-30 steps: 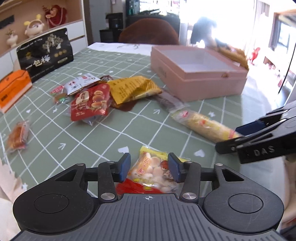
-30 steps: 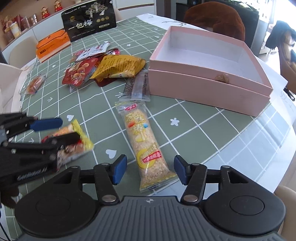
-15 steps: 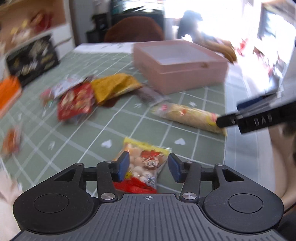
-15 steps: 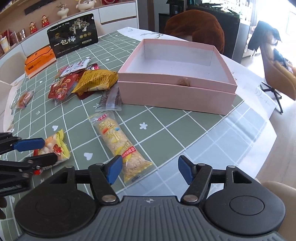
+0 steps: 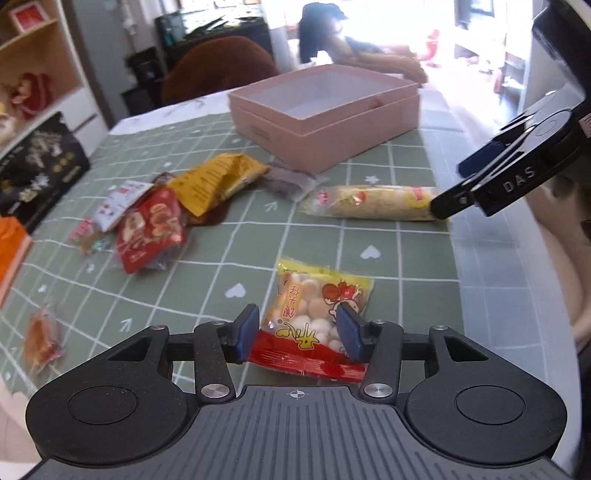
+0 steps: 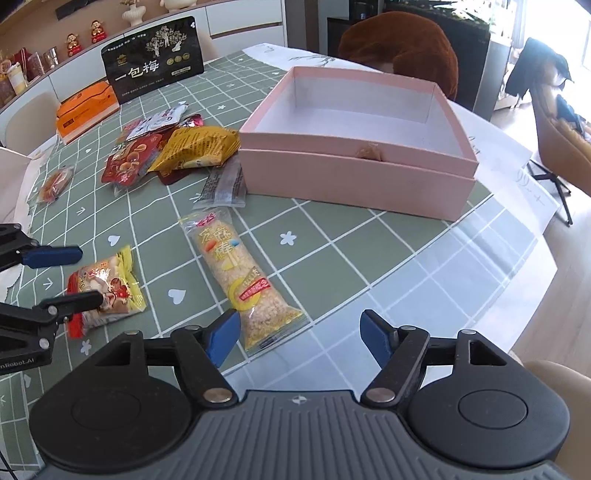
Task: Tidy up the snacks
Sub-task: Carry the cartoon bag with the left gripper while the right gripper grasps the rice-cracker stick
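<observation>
Jaws of the right hand-held gripper [image 6: 297, 338] are opening, its left pad beside the rice-stick packet [image 6: 240, 273]; the left hand-held gripper [image 5: 297, 332], half-open, brackets the yellow snack bag [image 5: 317, 314] ungripped; pads should be centred before closing.

Bright sunlit window [image 5: 417, 33] at back, wood floor [image 6: 554, 266]. Brown chair [image 6: 402, 48] behind table; white cabinets w/ shelf [image 6: 74, 70] on left.

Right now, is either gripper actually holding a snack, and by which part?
Nothing is held. The left gripper straddles the yellow-and-red snack packet, pads off it. The right gripper is opening beside the long rice-bar packet.
</observation>
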{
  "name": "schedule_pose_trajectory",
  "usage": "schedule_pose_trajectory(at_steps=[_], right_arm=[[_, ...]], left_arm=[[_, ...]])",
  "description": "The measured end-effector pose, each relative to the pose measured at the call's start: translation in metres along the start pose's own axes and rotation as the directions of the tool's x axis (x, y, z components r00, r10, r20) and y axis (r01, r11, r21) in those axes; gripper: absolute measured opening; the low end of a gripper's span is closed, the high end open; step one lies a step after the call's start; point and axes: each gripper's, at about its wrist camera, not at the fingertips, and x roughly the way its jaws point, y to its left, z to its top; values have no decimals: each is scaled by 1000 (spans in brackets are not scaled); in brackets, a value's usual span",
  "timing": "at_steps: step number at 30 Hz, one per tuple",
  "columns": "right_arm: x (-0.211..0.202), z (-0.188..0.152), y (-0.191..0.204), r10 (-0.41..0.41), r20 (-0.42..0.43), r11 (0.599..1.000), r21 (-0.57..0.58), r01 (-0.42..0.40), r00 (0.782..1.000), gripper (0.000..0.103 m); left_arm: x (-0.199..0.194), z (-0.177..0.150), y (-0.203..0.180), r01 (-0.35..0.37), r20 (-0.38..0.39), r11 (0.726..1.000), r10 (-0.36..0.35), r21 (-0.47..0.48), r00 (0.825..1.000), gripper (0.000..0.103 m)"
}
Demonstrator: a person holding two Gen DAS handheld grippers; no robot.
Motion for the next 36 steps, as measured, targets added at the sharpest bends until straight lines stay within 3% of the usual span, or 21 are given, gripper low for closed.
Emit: schedule_pose_trajectory(at_steps=[10, 11, 12, 15, 17, 20, 21, 24, 25, 27, 29, 32, 34, 36], right_arm=[[16, 22, 20, 80, -19, 994, -70, -81, 997, 73], [21, 26, 23, 82, -16, 994, -72, -83, 997, 66], [26, 29, 26, 83, -20, 994, -75, -84, 996, 48], [34, 35, 35, 66, -55, 993, -90, -71, 996, 34], [32, 32, 33, 68, -57, 994, -83, -73, 996, 34], [25, 21, 22, 72, -54, 996, -54, -74, 996, 34], [23, 18, 17, 64, -52, 997, -42, -66, 997, 34], [16, 10, 1, 47, -49, 999, -1, -47, 998, 35], [14, 7, -4, 39, -48, 999, 10, -39, 998, 37], [12, 4, -10, 24, -48, 999, 23, -23, 999, 53], [11, 1, -14, 16, -46, 999, 32, -15, 999, 62], [10, -3, -14, 10, -34, 1000, 22, -9, 999, 64], [10, -4, -11, 4, -32, 1000, 8, -4, 999, 68], [12, -3, -7, 5, -32, 1000, -4, -5, 999, 71]], left_arm=[[4, 9, -4, 96, 15, 995, -96, 30, 995, 54], [0, 9, -4, 95, 29, 995, -96, 29, 995, 53], [-4, 9, -4, 100, 46, 994, -102, 34, 994, 53], [-13, 8, -13, 136, 56, 985, -143, 104, 988, 54], [-9, 5, -24, 126, 28, 977, -133, 170, 991, 54], [7, 0, -42, 49, -17, 965, -46, 256, 999, 55], [8, -1, -47, 33, 8, 962, -36, 272, 999, 52], [10, 3, -55, 65, 19, 962, -73, 267, 997, 56], [9, 4, -57, 70, 22, 958, -79, 277, 997, 56], [6, 6, -56, 69, 27, 953, -80, 294, 996, 55], [2, 9, -50, 41, 46, 962, -55, 269, 997, 55], [9, 12, -31, 13, 7, 978, -15, 209, 1000, 55], [16, 12, -19, 23, -35, 984, -17, 175, 999, 55], [19, 13, -10, 54, -28, 990, -50, 134, 998, 57]])
